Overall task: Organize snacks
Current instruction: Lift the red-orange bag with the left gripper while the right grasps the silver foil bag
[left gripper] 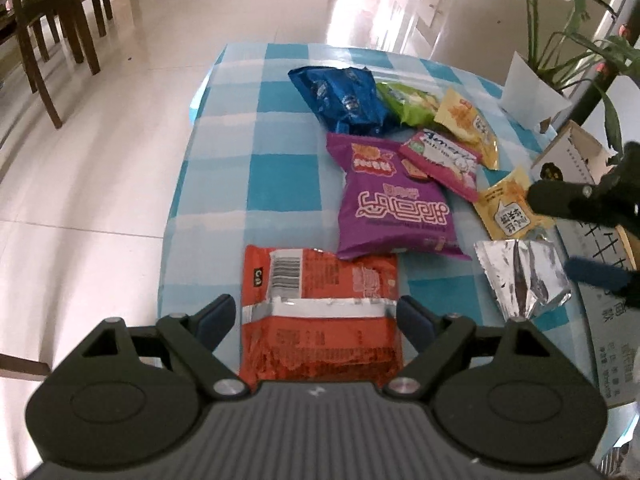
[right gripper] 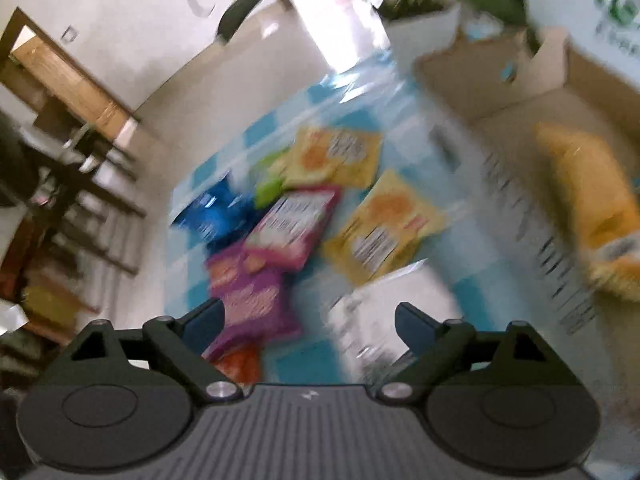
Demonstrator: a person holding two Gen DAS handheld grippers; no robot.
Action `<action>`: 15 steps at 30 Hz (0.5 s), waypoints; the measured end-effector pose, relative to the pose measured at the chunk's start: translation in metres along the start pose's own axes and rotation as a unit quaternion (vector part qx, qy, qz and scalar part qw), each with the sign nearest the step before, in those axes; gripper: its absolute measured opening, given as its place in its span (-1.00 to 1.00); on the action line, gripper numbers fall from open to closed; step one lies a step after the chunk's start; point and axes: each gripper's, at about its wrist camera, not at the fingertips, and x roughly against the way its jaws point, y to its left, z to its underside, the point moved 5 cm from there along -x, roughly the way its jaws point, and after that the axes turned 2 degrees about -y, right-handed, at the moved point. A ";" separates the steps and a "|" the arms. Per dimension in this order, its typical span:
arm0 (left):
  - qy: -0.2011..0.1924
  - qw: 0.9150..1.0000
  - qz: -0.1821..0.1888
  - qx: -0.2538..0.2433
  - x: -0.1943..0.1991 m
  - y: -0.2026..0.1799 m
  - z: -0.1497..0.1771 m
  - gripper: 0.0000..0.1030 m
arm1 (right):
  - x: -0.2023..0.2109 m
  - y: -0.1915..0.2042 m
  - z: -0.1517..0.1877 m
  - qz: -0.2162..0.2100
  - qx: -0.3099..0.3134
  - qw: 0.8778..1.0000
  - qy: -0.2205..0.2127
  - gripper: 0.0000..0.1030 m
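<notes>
One yellow packet (right gripper: 596, 216) apparently lies in the cardboard box (right gripper: 516, 108); remaining snacks (left gripper: 394, 206) on the checked tablecloth (left gripper: 240, 152); left gripper (left gripper: 316, 320) spread astride the orange packet (left gripper: 320, 320), right gripper (right gripper: 308, 322) spread, empty

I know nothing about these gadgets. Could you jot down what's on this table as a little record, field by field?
Surface: blue-and-white checked tablecloth
Nearest snack: orange-red foil packet, lying between the open fingers of the left gripper; contact unclear
Middle: purple crisp bag, pink packet overlapping it
Far end: blue shiny bag, green bag
Right side: two yellow packets, crumpled silver foil packet
Other tool: right gripper, open, empty
Container: cardboard box, a yellow bag inside
</notes>
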 end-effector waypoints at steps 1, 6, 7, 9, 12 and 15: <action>0.001 1.000 0.002 0.000 -0.001 -0.001 0.000 0.69 | 0.000 -0.003 -0.002 0.015 0.003 1.000 -0.007 0.85; 0.004 1.000 0.005 0.004 -0.005 -0.008 0.000 0.69 | -0.012 -0.009 0.001 0.089 0.038 0.995 -0.019 0.85; 0.004 1.000 0.004 0.003 -0.005 -0.009 0.000 0.69 | -0.015 -0.009 0.002 0.099 0.042 0.994 -0.018 0.85; 0.004 1.000 0.001 0.003 -0.005 -0.010 0.000 0.69 | -0.025 -0.012 0.005 0.111 0.045 0.993 -0.010 0.85; 0.005 1.000 0.001 -0.001 -0.005 -0.009 0.001 0.69 | -0.036 -0.009 0.015 0.099 0.049 0.994 0.027 0.85; 0.003 1.000 0.001 0.009 -0.003 -0.003 -0.001 0.69 | -0.034 -0.003 0.018 0.043 0.028 0.998 0.048 0.82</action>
